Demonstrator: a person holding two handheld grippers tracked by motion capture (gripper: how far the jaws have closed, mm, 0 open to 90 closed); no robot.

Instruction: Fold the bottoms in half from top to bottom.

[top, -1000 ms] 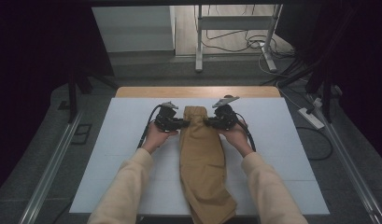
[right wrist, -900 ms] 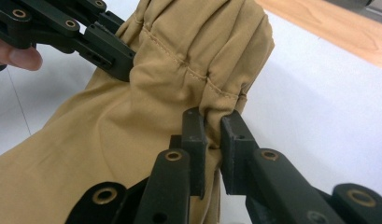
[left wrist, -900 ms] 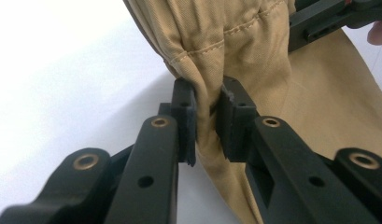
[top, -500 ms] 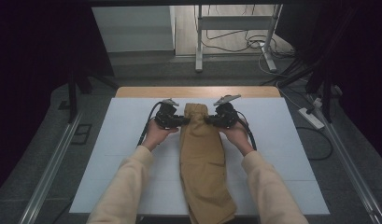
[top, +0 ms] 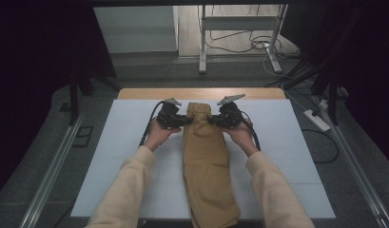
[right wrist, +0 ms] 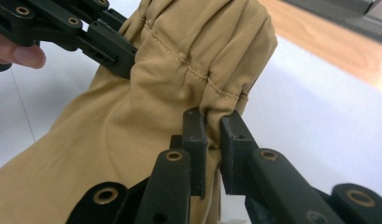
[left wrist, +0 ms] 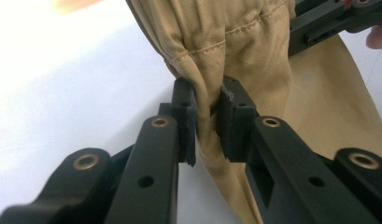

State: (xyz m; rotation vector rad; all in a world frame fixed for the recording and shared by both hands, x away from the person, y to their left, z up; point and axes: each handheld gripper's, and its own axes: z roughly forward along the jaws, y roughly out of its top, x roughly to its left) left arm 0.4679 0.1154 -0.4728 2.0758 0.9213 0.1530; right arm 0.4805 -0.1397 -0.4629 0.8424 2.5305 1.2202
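Evidently both tongs pinch the trousers at opposite edges near the waistband, left gripper and right gripper nearly closed on bunched cloth. Between them the garment lies lengthwise on the table, probably held so for straightening or folding.

A wooden table with a white sheet covering nearly all of its top — only a strip of bare wood shows along the far edge. Tan trousers lie lengthwise down the middle — overhanging the near edge.
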